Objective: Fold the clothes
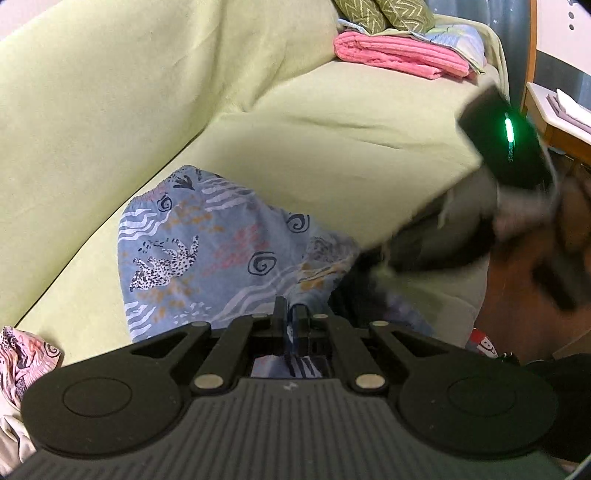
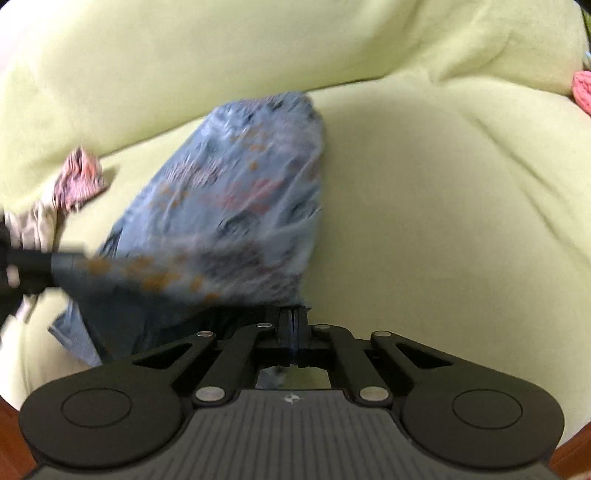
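A blue patterned garment (image 1: 207,243) with an elastic waistband lies partly lifted on the yellow-green sofa seat (image 1: 351,129). My left gripper (image 1: 290,314) is shut on its near edge, and blue cloth shows between the fingers. In the right wrist view the same garment (image 2: 236,199) is blurred and stretched toward the lower left. My right gripper (image 2: 293,321) is shut on its near hem, with a thin strip of blue between the pads. The right gripper's body (image 1: 506,144), with a green light, shows blurred in the left wrist view. The left gripper (image 2: 26,266) is a dark blur pulling the cloth.
A folded pink towel (image 1: 399,55) and zigzag cushions (image 1: 391,14) sit at the sofa's far end. A pink patterned garment (image 1: 22,354) (image 2: 79,177) and a beige cloth (image 2: 33,225) lie left of the blue one. A wooden side table (image 1: 561,122) stands right.
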Motion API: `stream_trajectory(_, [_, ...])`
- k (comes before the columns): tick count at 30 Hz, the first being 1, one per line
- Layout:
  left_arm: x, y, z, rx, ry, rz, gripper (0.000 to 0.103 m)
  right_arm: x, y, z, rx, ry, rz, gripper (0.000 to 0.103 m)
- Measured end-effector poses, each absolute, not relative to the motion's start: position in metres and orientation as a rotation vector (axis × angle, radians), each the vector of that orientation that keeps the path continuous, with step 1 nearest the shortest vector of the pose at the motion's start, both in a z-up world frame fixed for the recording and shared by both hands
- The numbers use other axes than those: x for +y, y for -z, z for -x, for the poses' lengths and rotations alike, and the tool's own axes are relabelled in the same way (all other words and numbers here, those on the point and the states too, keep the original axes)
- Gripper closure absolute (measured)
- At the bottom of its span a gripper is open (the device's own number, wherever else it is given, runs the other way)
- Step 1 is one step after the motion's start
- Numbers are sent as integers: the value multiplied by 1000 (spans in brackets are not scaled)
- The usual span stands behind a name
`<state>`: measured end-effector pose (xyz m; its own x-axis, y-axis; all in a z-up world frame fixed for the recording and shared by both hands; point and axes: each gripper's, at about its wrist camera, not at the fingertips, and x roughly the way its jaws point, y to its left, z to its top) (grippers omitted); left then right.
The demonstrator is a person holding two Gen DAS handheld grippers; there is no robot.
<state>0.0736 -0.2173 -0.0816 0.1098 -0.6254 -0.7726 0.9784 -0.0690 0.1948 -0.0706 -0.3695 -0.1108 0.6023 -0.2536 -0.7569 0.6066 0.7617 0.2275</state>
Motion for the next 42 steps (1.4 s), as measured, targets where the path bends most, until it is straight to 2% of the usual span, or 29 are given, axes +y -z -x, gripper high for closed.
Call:
stream_trajectory(3, [-219, 88, -64, 541, 1450, -868, 102, -398, 103, 83, 789, 529, -487, 103])
stream_trajectory(6, [-224, 103, -45, 550, 1485, -892, 102, -416, 114, 88, 886, 580, -443, 103])
stream_trajectory(8, [-228, 117, -30, 567, 1511, -923, 101, -429, 122, 95, 905, 612, -505, 99])
stream_trajectory(11, [-227, 132, -9, 554, 1541, -973, 99, -431, 120, 116, 881, 569, -652, 87])
stream_trajectory(13, [-225, 133, -5, 563, 1542, -965, 99, -417, 117, 129, 840, 490, -745, 72])
stream_trajectory(15, [-223, 132, -8, 582, 1528, -949, 99, -395, 120, 135, 845, 412, -806, 68])
stream_trajectory(21, [-228, 125, -28, 607, 1478, -917, 98, -353, 144, 131, 822, 439, -894, 70])
stream_trajectory(22, [-229, 123, -30, 605, 1480, -914, 98, -353, 145, 132, 790, 453, -916, 93])
stream_trajectory(23, [-229, 121, -31, 600, 1483, -911, 98, -353, 146, 134, 758, 467, -938, 100])
stream_trajectory(25, [-229, 119, -29, 601, 1497, -903, 98, -356, 149, 139, 731, 452, -1039, 101])
stream_trajectory(29, [-227, 123, -17, 620, 1547, -907, 97, -356, 152, 163, 742, 444, -1191, 101])
stream_trajectory(33, [-225, 151, 5, 633, 1572, -984, 97, -363, 167, 175, 775, 448, -1317, 100])
stream_trajectory(37, [-221, 166, 14, 666, 1571, -996, 97, -362, 158, 181, 812, 456, -1310, 83])
stream_trajectory(42, [-214, 160, 11, 675, 1565, -974, 96, -363, 139, 179, 757, 394, -1311, 72])
